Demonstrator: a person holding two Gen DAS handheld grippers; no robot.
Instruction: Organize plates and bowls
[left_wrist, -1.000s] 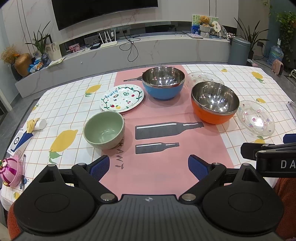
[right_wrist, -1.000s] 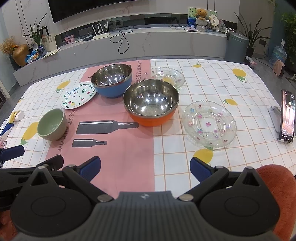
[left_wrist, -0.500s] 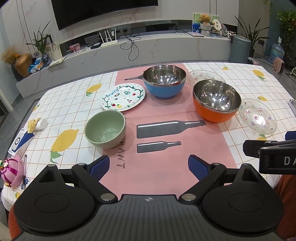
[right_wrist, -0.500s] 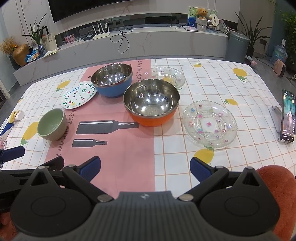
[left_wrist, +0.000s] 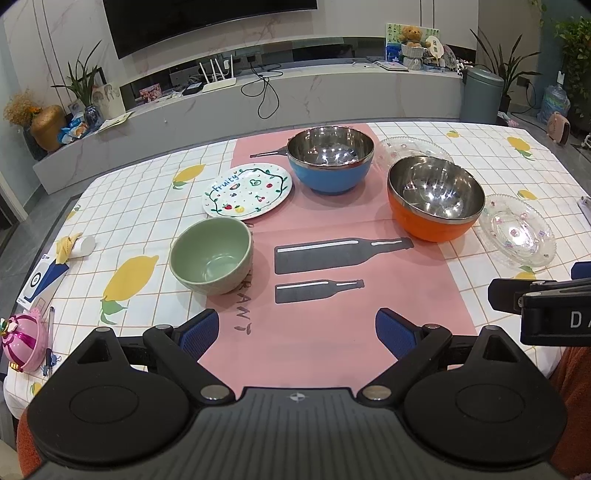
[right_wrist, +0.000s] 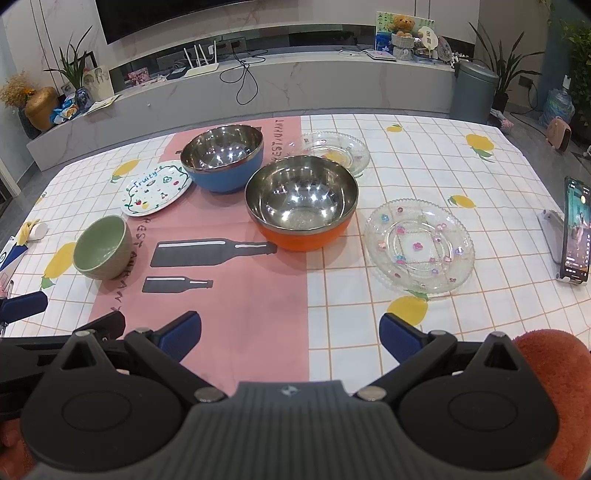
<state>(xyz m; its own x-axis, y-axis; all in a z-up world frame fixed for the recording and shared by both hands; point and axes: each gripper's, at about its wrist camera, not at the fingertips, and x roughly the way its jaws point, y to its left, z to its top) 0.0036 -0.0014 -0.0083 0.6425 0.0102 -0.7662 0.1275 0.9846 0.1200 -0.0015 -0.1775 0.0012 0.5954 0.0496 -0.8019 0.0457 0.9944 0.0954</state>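
On the table stand a green bowl (left_wrist: 211, 255) (right_wrist: 102, 246), a blue steel-lined bowl (left_wrist: 330, 159) (right_wrist: 222, 158) and an orange steel-lined bowl (left_wrist: 435, 197) (right_wrist: 301, 206). A white fruit-print plate (left_wrist: 246, 190) (right_wrist: 156, 188) lies left of the blue bowl. One clear glass plate (left_wrist: 517, 230) (right_wrist: 419, 245) lies right of the orange bowl, another (left_wrist: 413, 147) (right_wrist: 332, 150) behind it. My left gripper (left_wrist: 297, 330) is open and empty near the front edge. My right gripper (right_wrist: 290, 332) is open and empty beside it.
A phone on a stand (right_wrist: 574, 229) is at the table's right edge. A pink toy (left_wrist: 22, 341), a pen, a blue card (left_wrist: 42, 278) and a small white roll (left_wrist: 79, 246) lie at the left edge. A TV bench and a grey bin (left_wrist: 482, 96) stand behind the table.
Both views shift only slightly; the left gripper has drawn back a little and risen. No object has moved and both grippers stay open.
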